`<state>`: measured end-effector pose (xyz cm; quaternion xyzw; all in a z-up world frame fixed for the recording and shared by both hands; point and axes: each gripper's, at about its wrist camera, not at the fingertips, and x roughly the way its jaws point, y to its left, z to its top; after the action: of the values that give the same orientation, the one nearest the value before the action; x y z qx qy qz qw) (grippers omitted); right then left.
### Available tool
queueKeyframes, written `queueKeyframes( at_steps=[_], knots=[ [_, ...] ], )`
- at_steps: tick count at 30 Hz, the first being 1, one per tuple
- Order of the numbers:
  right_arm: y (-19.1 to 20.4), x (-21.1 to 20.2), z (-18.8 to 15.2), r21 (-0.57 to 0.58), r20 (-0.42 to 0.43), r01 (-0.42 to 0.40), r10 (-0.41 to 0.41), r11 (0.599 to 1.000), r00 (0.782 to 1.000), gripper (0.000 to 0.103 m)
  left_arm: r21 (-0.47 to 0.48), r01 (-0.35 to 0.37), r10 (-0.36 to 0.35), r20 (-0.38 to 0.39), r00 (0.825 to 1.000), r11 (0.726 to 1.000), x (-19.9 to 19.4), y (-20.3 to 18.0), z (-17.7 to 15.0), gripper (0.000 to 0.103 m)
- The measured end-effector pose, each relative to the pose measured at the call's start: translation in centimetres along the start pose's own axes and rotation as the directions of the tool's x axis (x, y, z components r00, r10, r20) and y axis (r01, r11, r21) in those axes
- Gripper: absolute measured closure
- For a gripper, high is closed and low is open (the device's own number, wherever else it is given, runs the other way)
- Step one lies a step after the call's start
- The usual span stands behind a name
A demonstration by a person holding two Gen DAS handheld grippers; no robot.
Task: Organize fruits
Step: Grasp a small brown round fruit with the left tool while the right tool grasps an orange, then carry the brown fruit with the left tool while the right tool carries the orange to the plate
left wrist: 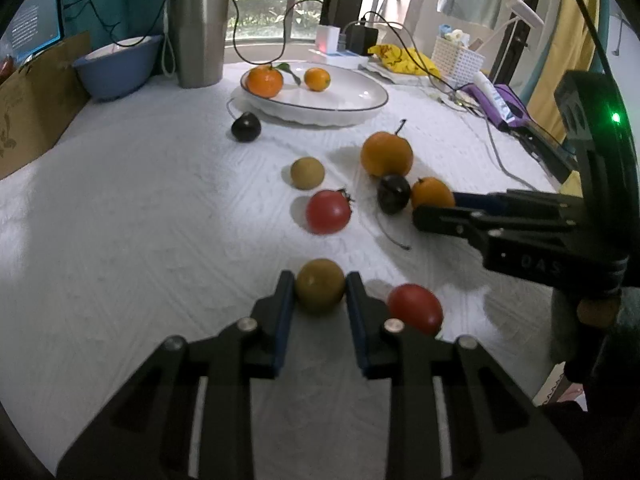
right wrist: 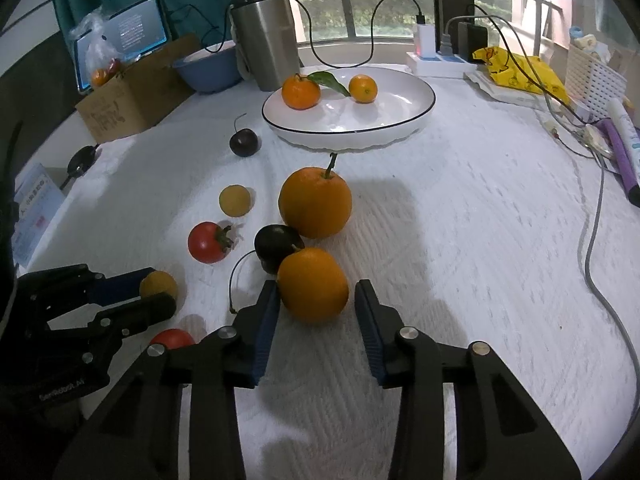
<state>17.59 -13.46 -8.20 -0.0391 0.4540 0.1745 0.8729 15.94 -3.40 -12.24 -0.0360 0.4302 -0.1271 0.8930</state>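
A white plate (left wrist: 360, 100) (right wrist: 408, 92) at the back holds two small oranges (left wrist: 264, 80) (right wrist: 301, 91). My left gripper (left wrist: 320, 286) (right wrist: 160, 294) is shut on a brownish-yellow round fruit (left wrist: 320, 284) (right wrist: 158, 283) on the white cloth. My right gripper (right wrist: 316, 300) (left wrist: 434, 204) is open around a small orange (right wrist: 313, 284) (left wrist: 431, 192), left finger touching it, right finger apart. A dark cherry (right wrist: 278, 245) and a large orange (right wrist: 315, 202) lie just beyond.
Loose on the cloth: two red tomatoes (left wrist: 328, 211) (left wrist: 416, 308), another yellow fruit (left wrist: 307, 173), a second cherry (left wrist: 245, 127). At the back stand a steel tumbler (left wrist: 199, 36), blue bowl (left wrist: 116, 66), cardboard box (right wrist: 132, 92). Cables and a power strip (right wrist: 440, 60) lie right.
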Motion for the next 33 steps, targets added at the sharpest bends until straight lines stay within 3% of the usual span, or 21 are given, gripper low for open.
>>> queueKeyframes(
  at_steps=[15,33],
  knots=[
    [-0.1,-1.8,0.1,-0.003,0.043,0.014,-0.014,1.0,0.999,0.067,0.012,-0.006,0.006,0.028,1.0,1.0,-0.8,-0.9,1.0,0.076],
    [-1.5,-4.8,2.8,-0.003,0.128,0.068,-0.067,0.998,0.99,0.067,0.036,-0.009,0.005,0.101,0.995,0.999,-1.8,-1.2,5.2,0.076]
  ],
)
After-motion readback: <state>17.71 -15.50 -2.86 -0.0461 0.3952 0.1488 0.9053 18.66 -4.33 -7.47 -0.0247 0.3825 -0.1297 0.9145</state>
